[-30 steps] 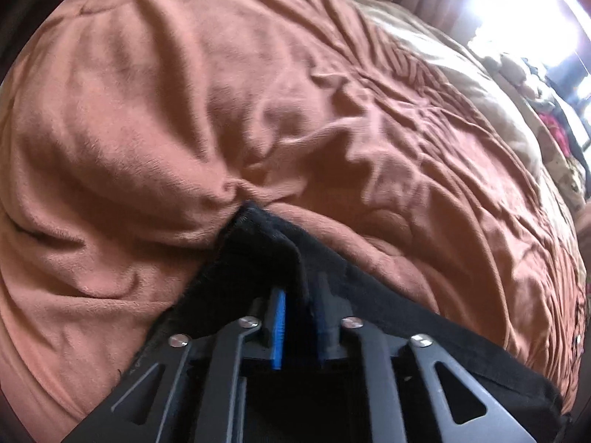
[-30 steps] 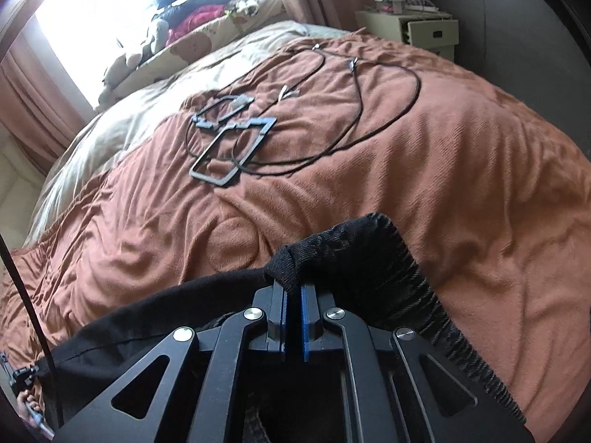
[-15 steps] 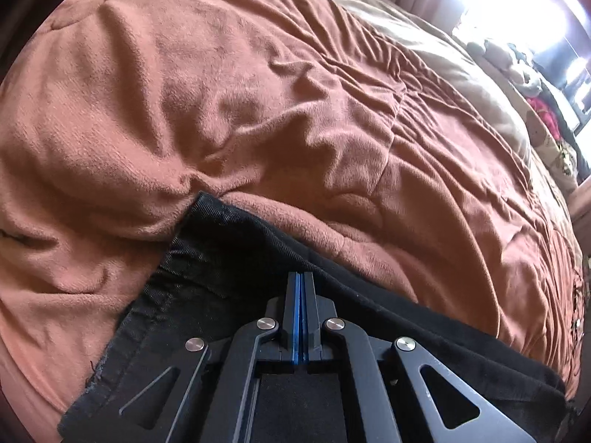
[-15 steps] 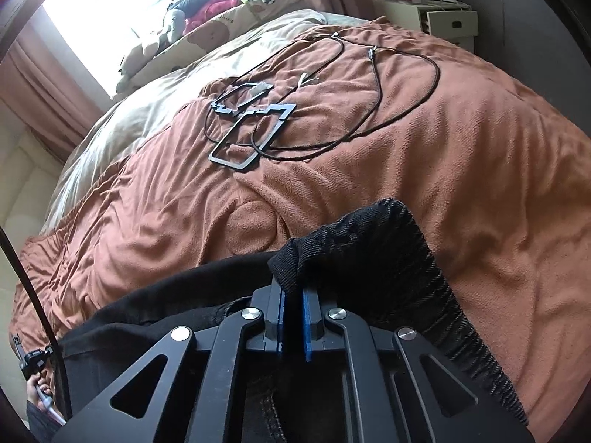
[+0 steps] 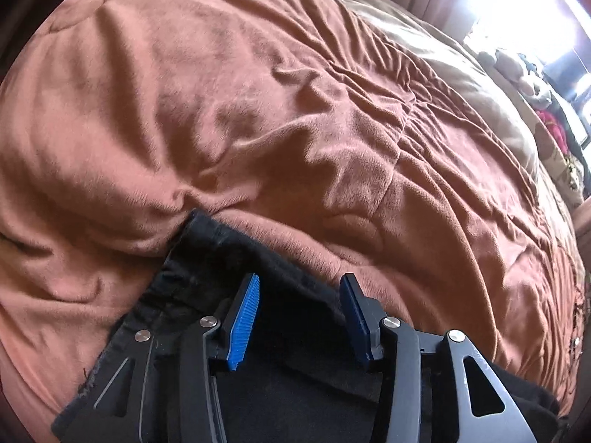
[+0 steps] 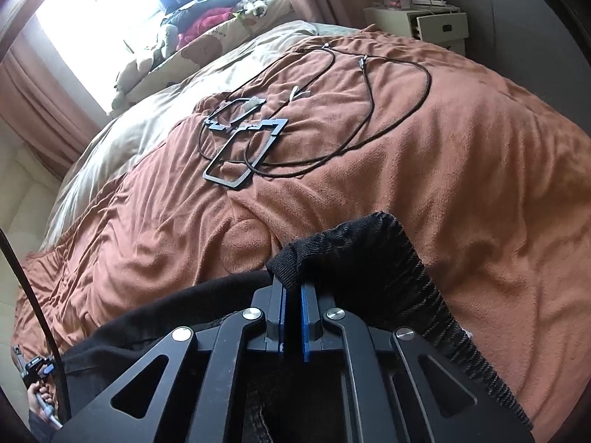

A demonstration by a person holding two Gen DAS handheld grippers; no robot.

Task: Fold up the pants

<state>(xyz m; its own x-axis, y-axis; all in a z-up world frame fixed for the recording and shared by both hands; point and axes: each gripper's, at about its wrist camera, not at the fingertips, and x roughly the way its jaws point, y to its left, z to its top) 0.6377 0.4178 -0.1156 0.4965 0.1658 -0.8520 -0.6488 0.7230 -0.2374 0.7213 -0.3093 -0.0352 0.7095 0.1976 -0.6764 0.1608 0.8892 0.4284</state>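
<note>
Left wrist view: the left gripper (image 5: 299,288) hangs over the hem end of the black pants (image 5: 207,258), its jaws having just opened; the blue pads (image 5: 245,310) stand apart and press on nothing, with dark cloth lying flat below and between them. The pants rest on the rust-brown blanket (image 5: 258,110) of the bed, the hem corner tucked against a fold of that blanket. Right wrist view: the right gripper (image 6: 293,295) has its jaws closed tight on a bunched edge of the pants (image 6: 369,254) at the ribbed waistband (image 6: 443,313), which is lifted into a small peak above the blanket (image 6: 461,147). Farther up the bed, well apart from the pants, lie a dark angular frame (image 6: 240,151) and a looped black cable (image 6: 369,110). Beyond these come a beige cover (image 6: 166,118), a pale bedside cabinet (image 6: 424,26) and a bright window (image 6: 110,11).
</note>
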